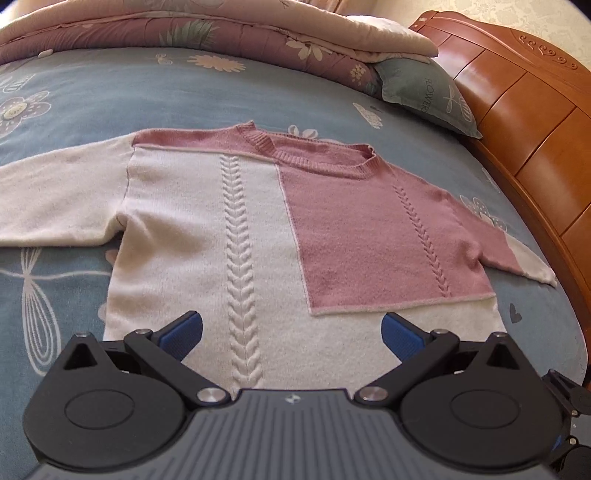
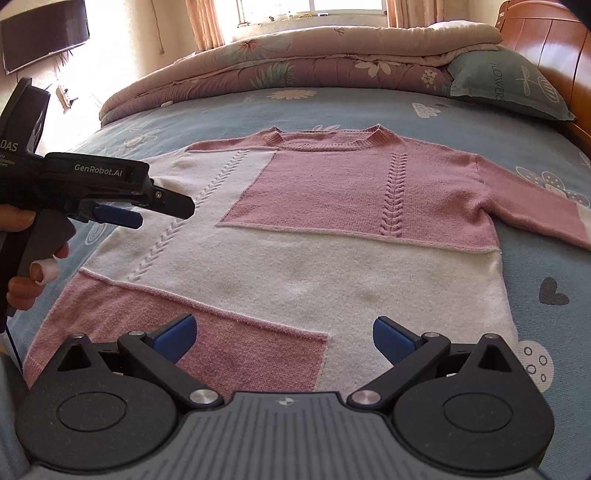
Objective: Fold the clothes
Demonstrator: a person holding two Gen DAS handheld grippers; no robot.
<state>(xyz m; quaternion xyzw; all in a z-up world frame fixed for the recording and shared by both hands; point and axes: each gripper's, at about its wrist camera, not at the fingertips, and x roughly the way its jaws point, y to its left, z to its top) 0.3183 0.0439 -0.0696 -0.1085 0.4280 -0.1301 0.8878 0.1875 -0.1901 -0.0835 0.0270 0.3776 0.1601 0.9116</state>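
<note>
Right now we are holding both sets of fingers spread wide and empty: the left gripper (image 1: 291, 334) is hovering over the lower white part of the sweater (image 1: 258, 236), its blue pads (image 1: 186, 330) standing apart on either side of the cable-knit braid (image 1: 240, 258), and the right gripper (image 2: 282, 338) is hanging over the hem end, one pad above the lower pink patch (image 2: 207, 332) and the other above white knit. Neither is touching the cloth as far as we can tell. In the right wrist view we are also seeing the left gripper from the side, a hand (image 2: 26, 258) wrapped around its grip.

The sweater is lying flat and face up on the blue flowered bed sheet (image 1: 74, 92), neckline (image 1: 314, 155) pointing toward the rolled quilt (image 1: 184, 29), both sleeves stretched out sideways. No fold looks started.

Working outward, the risks are these, as we judge them. The knit looks thick and soft, so the fingers may be pinching only the top layer and leaving the back panel behind, which would skew the fold. The sheet beneath is loose too, and a deep grab could be catching it along with the hem. The right-hand sleeve (image 2: 535, 206) is reaching toward the wooden headboard (image 1: 517, 129) and the pillow (image 1: 428, 92), so swinging it inward may be dragging it unevenly. And lifting the two sides at unequal heights could be stretching the body crooked.
</note>
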